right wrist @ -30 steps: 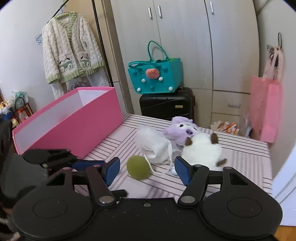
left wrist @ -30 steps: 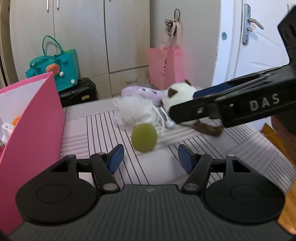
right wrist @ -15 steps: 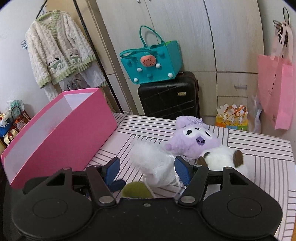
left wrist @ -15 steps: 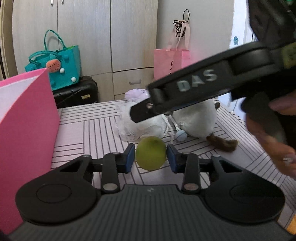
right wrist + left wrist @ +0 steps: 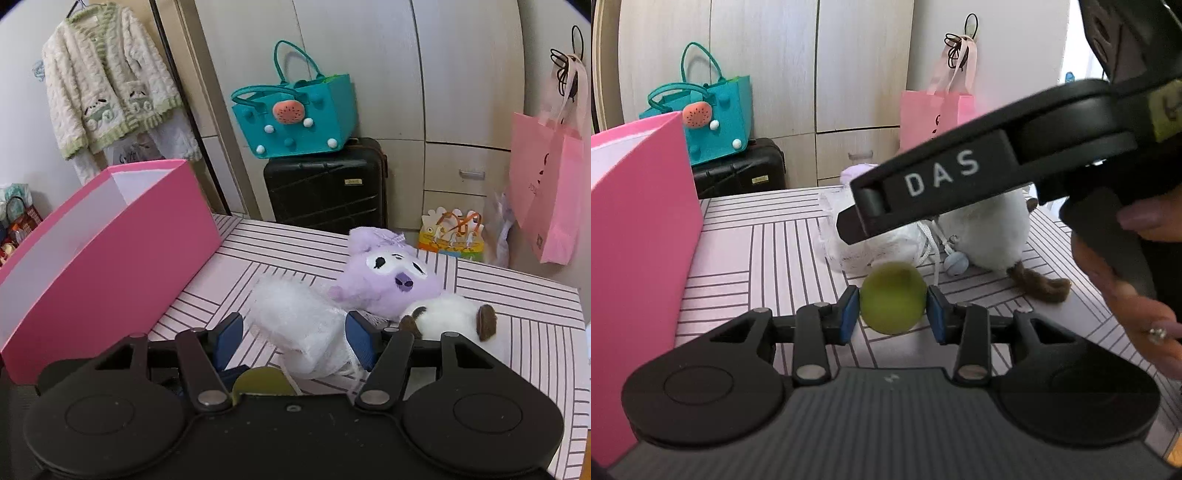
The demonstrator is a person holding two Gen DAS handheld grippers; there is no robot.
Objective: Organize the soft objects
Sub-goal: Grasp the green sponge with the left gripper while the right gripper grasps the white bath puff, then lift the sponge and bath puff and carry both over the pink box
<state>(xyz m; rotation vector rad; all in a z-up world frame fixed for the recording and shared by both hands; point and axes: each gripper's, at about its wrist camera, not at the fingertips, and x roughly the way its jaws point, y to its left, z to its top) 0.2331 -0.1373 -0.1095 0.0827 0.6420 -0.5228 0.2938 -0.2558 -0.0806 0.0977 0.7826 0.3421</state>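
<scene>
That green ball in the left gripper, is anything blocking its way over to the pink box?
Nothing visible does. The green ball sits between the left gripper's blue pads, and only bare striped table lies between it and the pink box to the left. The right gripper hangs over the white pouch behind, off that path.

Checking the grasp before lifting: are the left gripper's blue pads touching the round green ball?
Touching. The left wrist view shows both blue pads pressed against the green ball's sides, no gap.

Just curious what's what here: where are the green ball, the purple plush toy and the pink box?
green ball (image 5: pixel 892 302): left wrist view, its front face.
purple plush toy (image 5: pixel 391 282): right wrist view, its face.
pink box (image 5: pixel 122 266): right wrist view, its long outer wall.
</scene>
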